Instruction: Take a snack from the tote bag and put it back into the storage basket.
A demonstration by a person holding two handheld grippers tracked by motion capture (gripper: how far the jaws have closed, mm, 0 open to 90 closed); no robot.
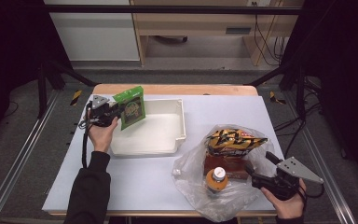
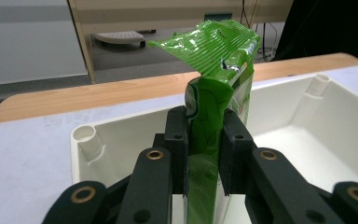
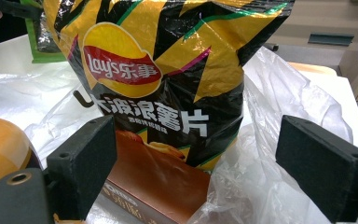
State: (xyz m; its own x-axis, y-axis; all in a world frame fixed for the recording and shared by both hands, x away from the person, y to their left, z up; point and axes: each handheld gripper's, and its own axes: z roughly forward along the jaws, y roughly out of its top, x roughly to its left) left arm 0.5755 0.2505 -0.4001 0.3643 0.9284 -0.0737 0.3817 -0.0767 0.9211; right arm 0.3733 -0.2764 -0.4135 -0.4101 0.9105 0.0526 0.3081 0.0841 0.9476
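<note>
Because the two black pads (image 2: pixel 177 140) are pinched on the flat sides of the crinkled green foil snack packet (image 2: pixel 214 102), the left gripper (image 2: pixel 204 154) carries it upright, its ridged top seal standing free above the jaws, which suits lowering it bottom-first. The packet hangs over the near-left corner of the shallow white plastic tray (image 2: pixel 289 93), seemingly about to be set inside. Seen from the high view, the same gripper (image 1: pixel 116 113) sits at the tray's left rim (image 1: pixel 144 150).

At the right gripper (image 3: pixel 214 172) the jaws stand wide apart, grasping nothing, aimed at the black-and-yellow crisp bag (image 3: pixel 168 74) resting on a brown carton (image 3: pixel 163 186) inside crumpled clear plastic wrapping (image 3: pixel 279 107).

Its own camera reads the bag's logo; the high view alone shows the orange-capped bottle (image 1: pixel 216 181) upright beside the carton.
</note>
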